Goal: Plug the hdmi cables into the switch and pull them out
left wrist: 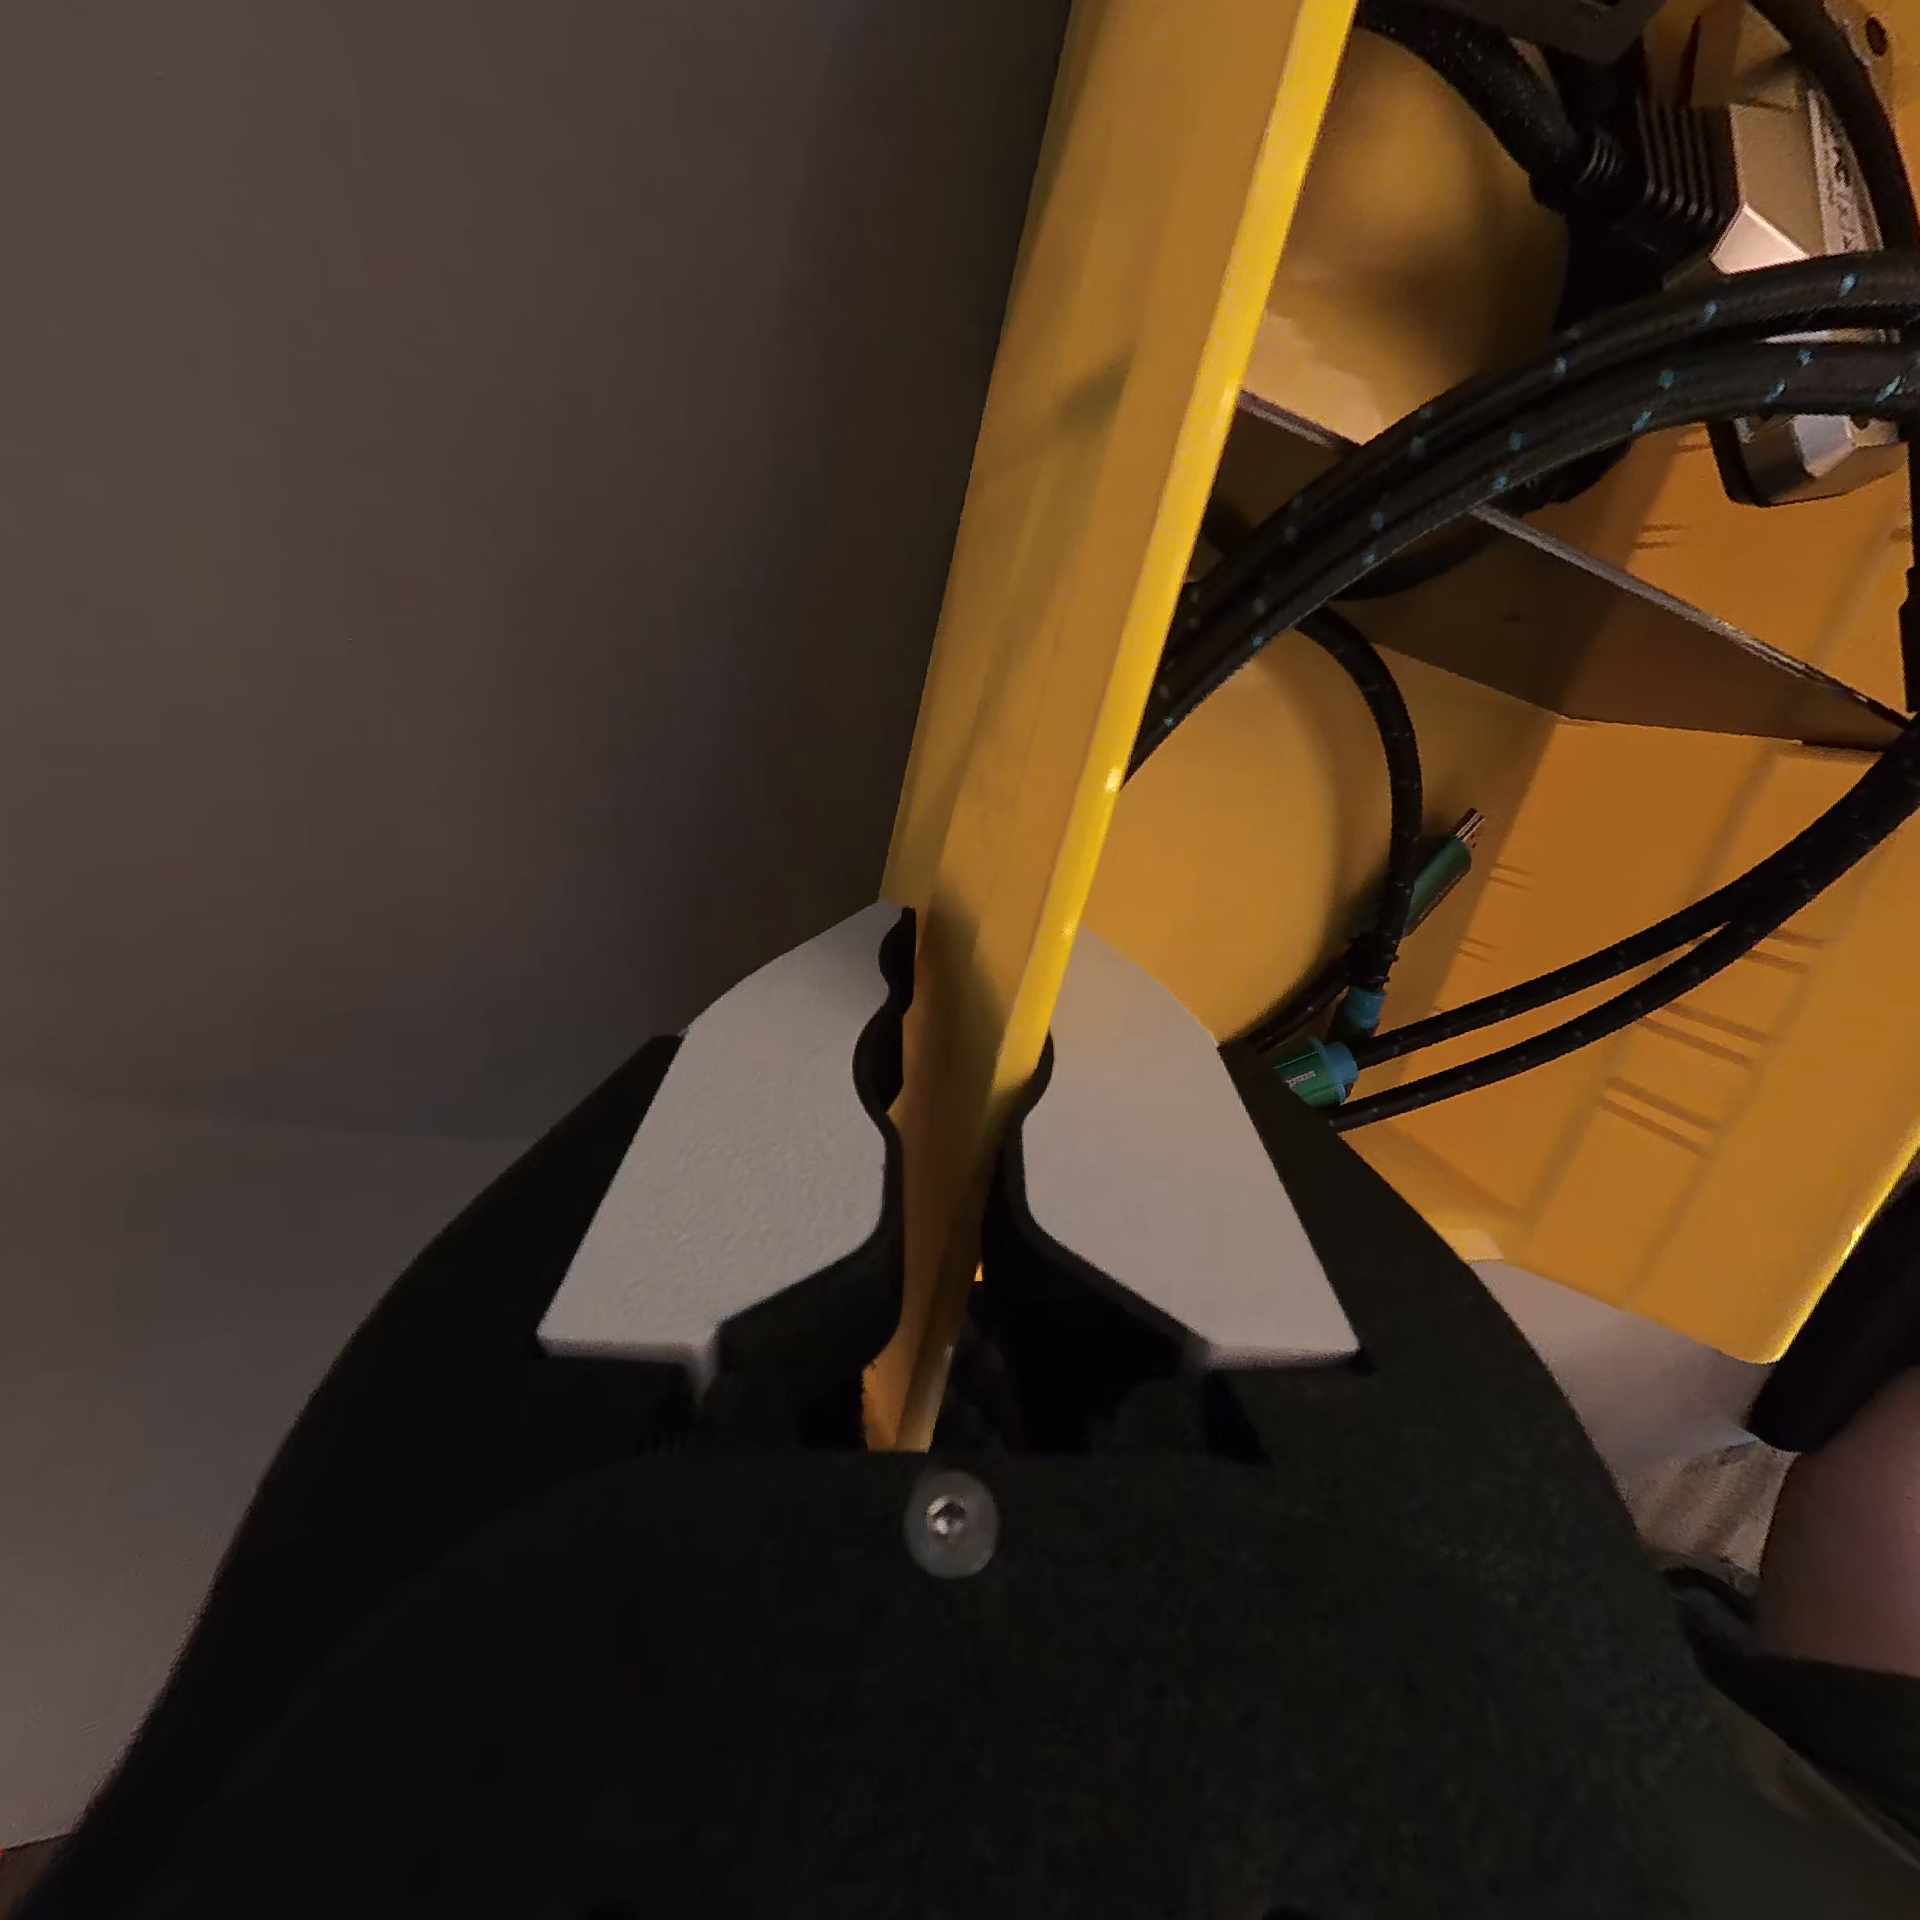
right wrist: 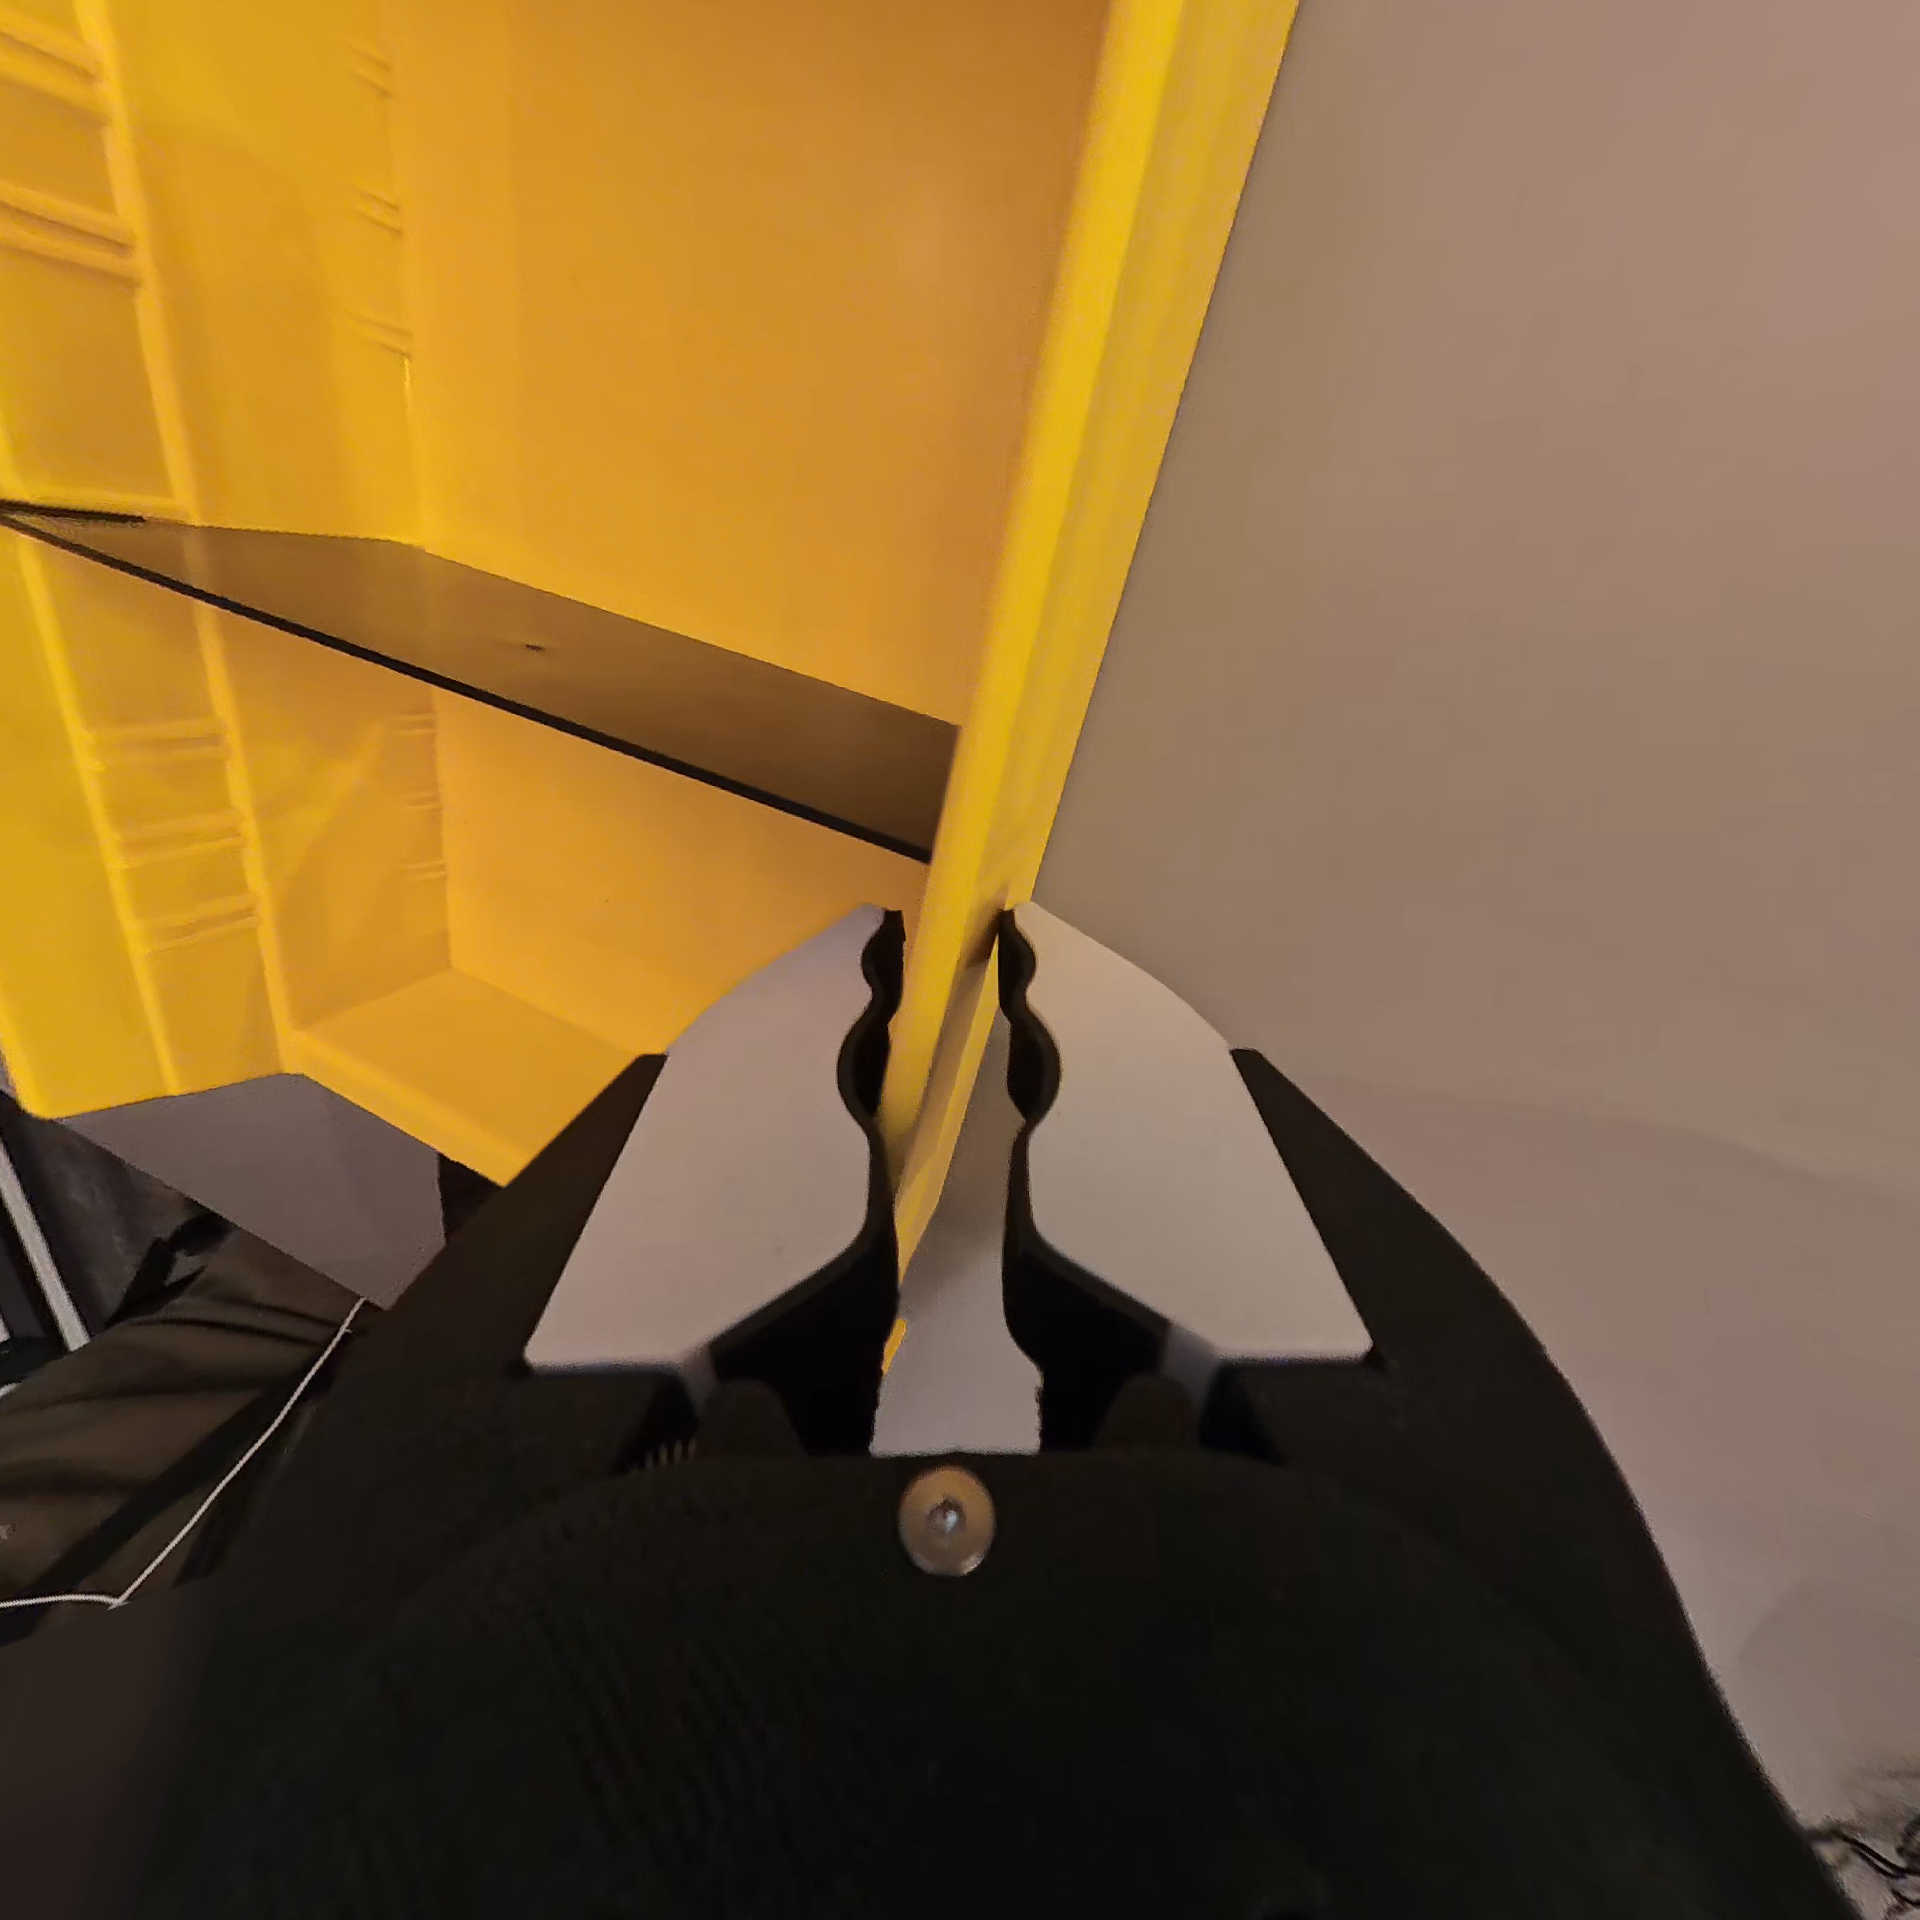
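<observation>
A yellow plastic bin [left wrist: 1132, 436] is held between both grippers. My left gripper [left wrist: 977, 935] is shut on the bin's left wall. My right gripper [right wrist: 951, 925] is shut on the bin's right wall [right wrist: 1091, 520]. Inside the bin lie black braided HDMI cables [left wrist: 1558, 416] with teal plugs [left wrist: 1320, 1070], and one plug [left wrist: 1449, 862] points up. A grey metal switch box [left wrist: 1745, 187] with a cable plugged into it sits at the bin's far end. A black divider [right wrist: 582, 644] crosses the bin; it also shows in the left wrist view [left wrist: 1621, 623].
A plain grey-beige surface [left wrist: 416, 520] lies left of the bin and right of it [right wrist: 1558, 623]. Dark fabric [right wrist: 156, 1403] with a white cord shows at the lower left of the right wrist view. The bin's near compartment [right wrist: 665, 312] holds nothing visible in the right wrist view. Left tips to right tips: about 75 cm.
</observation>
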### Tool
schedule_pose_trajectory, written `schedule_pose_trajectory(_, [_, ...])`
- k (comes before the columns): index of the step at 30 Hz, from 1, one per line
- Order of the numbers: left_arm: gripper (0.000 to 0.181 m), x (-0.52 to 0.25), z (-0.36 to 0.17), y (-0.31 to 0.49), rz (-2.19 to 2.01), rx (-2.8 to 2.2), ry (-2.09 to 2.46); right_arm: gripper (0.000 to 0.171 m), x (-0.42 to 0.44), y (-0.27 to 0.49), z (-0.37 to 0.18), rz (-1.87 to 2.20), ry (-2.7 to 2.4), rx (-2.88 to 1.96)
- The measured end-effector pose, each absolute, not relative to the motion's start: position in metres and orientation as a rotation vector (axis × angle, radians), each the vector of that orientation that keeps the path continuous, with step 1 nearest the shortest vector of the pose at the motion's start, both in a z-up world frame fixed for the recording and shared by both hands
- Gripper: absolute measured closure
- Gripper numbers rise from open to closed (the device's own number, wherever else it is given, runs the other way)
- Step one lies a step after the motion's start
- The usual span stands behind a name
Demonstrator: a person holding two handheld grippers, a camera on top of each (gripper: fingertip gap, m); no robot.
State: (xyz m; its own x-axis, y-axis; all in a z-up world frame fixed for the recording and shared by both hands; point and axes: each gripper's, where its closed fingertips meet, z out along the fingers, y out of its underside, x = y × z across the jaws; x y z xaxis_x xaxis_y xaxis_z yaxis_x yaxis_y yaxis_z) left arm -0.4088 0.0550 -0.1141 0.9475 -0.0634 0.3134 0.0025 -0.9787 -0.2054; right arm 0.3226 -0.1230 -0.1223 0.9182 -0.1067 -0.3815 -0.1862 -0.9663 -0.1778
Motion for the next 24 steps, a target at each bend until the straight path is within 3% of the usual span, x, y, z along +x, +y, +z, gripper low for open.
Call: schedule_pose_trajectory(24, [0.172, -0.411, -0.116, 0.054, -0.436, -2.9, 0.091, 0.148, 0.292, -0.121, -0.123, 0.679, 0.189, -2.915])
